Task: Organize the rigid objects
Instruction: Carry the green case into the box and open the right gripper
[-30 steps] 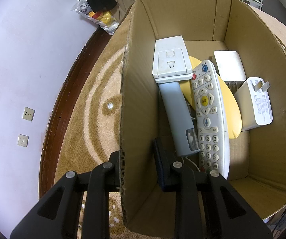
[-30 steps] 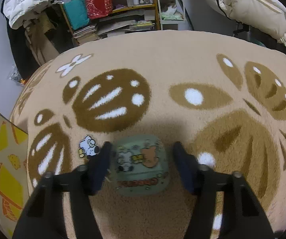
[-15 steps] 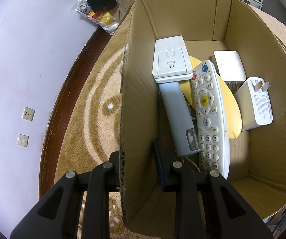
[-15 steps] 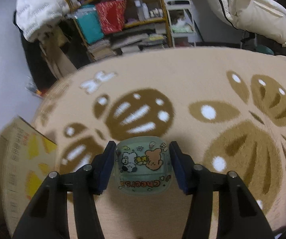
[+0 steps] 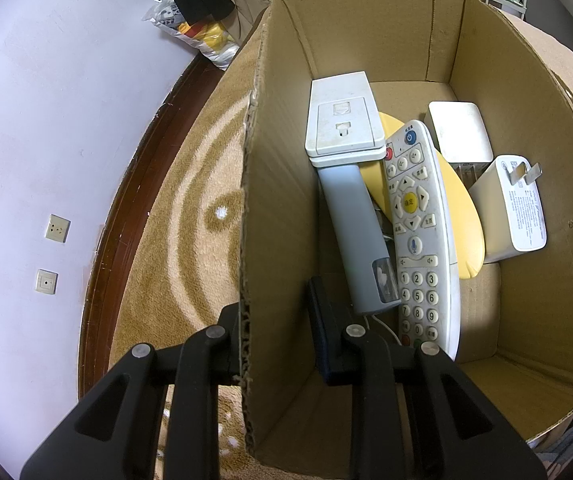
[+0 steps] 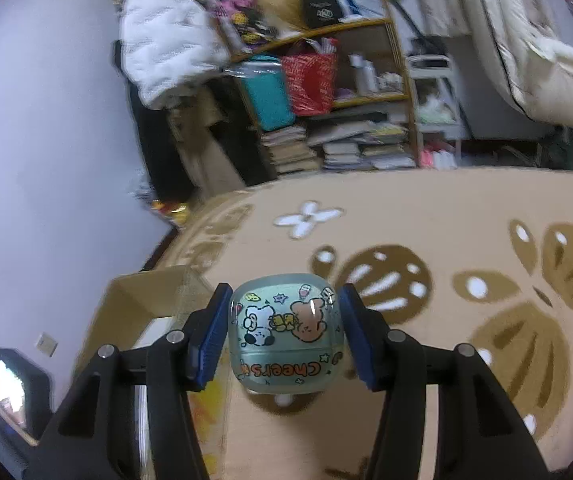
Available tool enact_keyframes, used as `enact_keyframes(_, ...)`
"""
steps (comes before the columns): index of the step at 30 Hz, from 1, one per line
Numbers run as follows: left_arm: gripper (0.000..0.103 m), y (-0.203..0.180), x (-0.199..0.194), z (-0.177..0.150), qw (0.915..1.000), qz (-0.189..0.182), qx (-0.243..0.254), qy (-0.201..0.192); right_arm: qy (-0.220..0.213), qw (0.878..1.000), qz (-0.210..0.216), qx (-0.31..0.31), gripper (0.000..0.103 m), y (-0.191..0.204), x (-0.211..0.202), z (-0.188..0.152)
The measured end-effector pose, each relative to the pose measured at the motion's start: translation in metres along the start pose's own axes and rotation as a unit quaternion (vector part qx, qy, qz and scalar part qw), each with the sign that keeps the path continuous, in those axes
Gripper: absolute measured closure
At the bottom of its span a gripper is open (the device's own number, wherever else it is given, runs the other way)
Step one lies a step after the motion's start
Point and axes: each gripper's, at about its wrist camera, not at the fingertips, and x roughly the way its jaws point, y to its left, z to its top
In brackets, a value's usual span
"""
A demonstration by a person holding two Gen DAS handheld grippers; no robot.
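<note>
My left gripper (image 5: 276, 320) is shut on the near left wall of the open cardboard box (image 5: 270, 208), one finger outside and one inside. In the box lie a white remote (image 5: 418, 232), a grey bar-shaped device (image 5: 356, 224), a white socket plate (image 5: 342, 120), a yellow oval piece (image 5: 460, 216), a white charger plug (image 5: 514, 204) and a white square block (image 5: 460, 132). My right gripper (image 6: 284, 336) is shut on a pale green case with cartoon animals (image 6: 284, 340), held above the carpet. The box (image 6: 146, 308) shows low at left in the right wrist view.
A tan patterned carpet (image 6: 466, 280) covers the floor. A white wall with two sockets (image 5: 52, 252) and a dark skirting board run along the left. Cluttered shelves (image 6: 338, 92), a white jacket and bedding stand at the far end. A plastic bag (image 5: 194, 36) lies behind the box.
My right gripper closed on the green case, lifted it off the carpet and swung left toward the box. My left gripper has not moved.
</note>
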Motion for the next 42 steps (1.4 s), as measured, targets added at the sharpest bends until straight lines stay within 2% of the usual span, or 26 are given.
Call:
enact_keyframes(9,0.084,0.004,0.003,-0.003,0.9997,-0.02,-0.011,0.003,-0.021,0.994,0.084,-0.068,0.046,0.067,-0.029,-0.001)
enact_keyframes(15,0.086,0.007,0.002,-0.004,0.9996,-0.026,-0.014,0.003,-0.013,0.987,0.124,-0.097,0.046,0.1,-0.033,-0.012)
enact_keyframes(20,0.086,0.011,0.002,-0.002,0.9992,-0.033,-0.022,0.005,0.009,0.986,0.128,-0.105,0.046,0.11,-0.023,-0.027)
enact_keyframes(29,0.084,0.014,0.003,-0.001,0.9991,-0.034,-0.026,0.007,0.061,0.985,0.142,-0.078,0.046,0.102,0.005,-0.047)
enact_keyframes(35,0.084,0.015,0.003,0.0,0.9989,-0.036,-0.027,0.008,0.078,0.985,0.136,-0.065,0.046,0.096,0.017,-0.052)
enact_keyframes(38,0.084,0.015,0.003,0.0,0.9989,-0.036,-0.027,0.008,0.079,0.987,0.116,-0.081,0.046,0.096,0.019,-0.056)
enact_keyframes(42,0.084,0.016,0.002,-0.001,0.9989,-0.036,-0.028,0.006,0.082,0.986,0.117,-0.091,0.046,0.098,0.022,-0.059)
